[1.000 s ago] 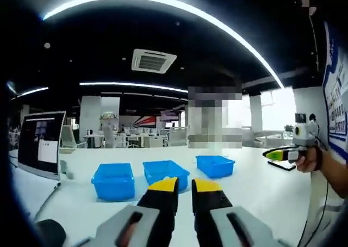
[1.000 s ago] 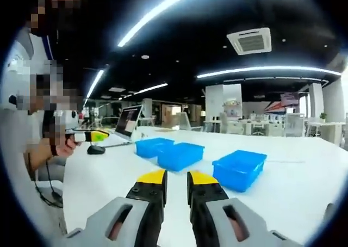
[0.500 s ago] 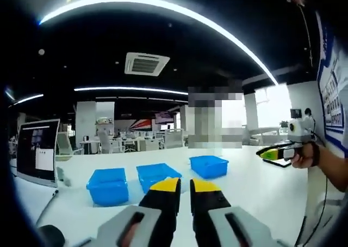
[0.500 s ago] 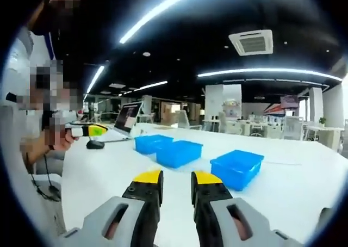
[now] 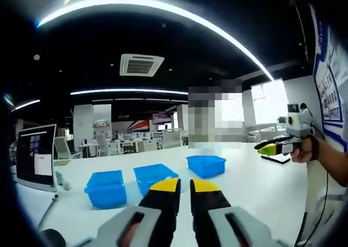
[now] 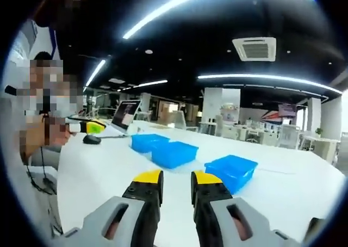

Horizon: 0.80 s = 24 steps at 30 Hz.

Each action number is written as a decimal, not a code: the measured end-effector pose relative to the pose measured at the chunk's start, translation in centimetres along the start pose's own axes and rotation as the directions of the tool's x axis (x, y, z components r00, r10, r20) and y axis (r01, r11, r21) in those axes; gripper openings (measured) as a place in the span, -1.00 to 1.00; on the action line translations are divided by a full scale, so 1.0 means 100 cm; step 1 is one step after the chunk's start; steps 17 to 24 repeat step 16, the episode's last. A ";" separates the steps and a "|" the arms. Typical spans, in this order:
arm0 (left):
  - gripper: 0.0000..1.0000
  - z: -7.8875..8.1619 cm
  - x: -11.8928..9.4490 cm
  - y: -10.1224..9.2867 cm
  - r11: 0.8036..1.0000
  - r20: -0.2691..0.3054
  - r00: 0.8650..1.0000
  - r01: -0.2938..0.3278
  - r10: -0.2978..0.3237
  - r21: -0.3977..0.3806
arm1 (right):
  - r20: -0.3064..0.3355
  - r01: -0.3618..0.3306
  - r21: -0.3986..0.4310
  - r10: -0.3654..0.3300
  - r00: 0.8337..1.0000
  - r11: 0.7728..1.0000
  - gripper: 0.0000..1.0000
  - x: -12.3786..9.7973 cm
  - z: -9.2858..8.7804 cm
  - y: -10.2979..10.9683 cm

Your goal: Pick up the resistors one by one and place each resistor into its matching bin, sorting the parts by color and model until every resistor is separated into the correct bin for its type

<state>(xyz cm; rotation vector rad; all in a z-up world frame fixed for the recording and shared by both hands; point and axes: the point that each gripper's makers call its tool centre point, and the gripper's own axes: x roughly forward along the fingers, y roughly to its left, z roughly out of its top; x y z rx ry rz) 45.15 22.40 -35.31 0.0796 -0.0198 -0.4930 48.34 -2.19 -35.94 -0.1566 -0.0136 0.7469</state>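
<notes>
Three blue bins stand in a row on the white table: in the left gripper view a left bin (image 5: 106, 188), a middle bin (image 5: 154, 175) and a right bin (image 5: 206, 165). My left gripper (image 5: 185, 186) hovers above the table just short of the middle bin, its yellow-tipped jaws nearly together with nothing between them. In the right gripper view the same bins (image 6: 147, 142), (image 6: 174, 153), (image 6: 231, 171) lie ahead. My right gripper (image 6: 176, 177) is held above the table with a small gap and nothing in it. Each gripper appears in the other's view, hand-held: the right gripper (image 5: 272, 147) and the left gripper (image 6: 89, 127).
A laptop screen (image 5: 33, 155) stands at the table's left end, also seen as the laptop (image 6: 126, 116) with a dark mouse (image 6: 91, 140) beside it. A person's hand (image 5: 302, 152) and sleeve are at the right. White table (image 6: 103, 171) stretches around the bins.
Both cameras have drifted and tilted a little, so the bins sit slightly differently in view. The right jaws have spread a bit wider. The bins themselves have not moved.
</notes>
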 end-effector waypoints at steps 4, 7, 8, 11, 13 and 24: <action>-0.79 0.004 -0.003 0.008 1.000 0.013 1.000 -0.028 0.028 -0.009 | -0.012 0.023 0.023 -0.023 1.000 0.999 -0.55 0.001 -0.003 -0.008; -0.78 0.004 -0.004 0.006 1.000 0.009 1.000 -0.026 0.026 -0.011 | -0.021 0.024 0.020 -0.024 0.999 0.999 -0.55 0.002 -0.003 -0.006; -0.78 0.002 -0.003 0.001 1.000 -0.003 1.000 -0.001 0.001 0.009 | -0.023 0.025 0.009 -0.025 0.999 1.000 -0.55 0.002 -0.005 -0.004; -0.74 -0.006 0.002 -0.013 0.997 -0.061 0.996 0.060 -0.057 0.055 | -0.028 0.022 0.008 -0.022 0.999 1.000 -0.55 0.002 -0.007 -0.001; -0.74 -0.003 0.004 -0.016 0.997 -0.049 0.997 0.065 -0.063 0.051 | -0.039 0.016 0.015 -0.015 0.999 1.000 -0.55 0.001 -0.010 0.001; -0.74 -0.001 0.005 -0.014 0.998 -0.034 0.998 0.052 -0.051 0.033 | -0.042 0.013 0.015 -0.012 0.999 1.000 -0.55 0.001 -0.011 0.001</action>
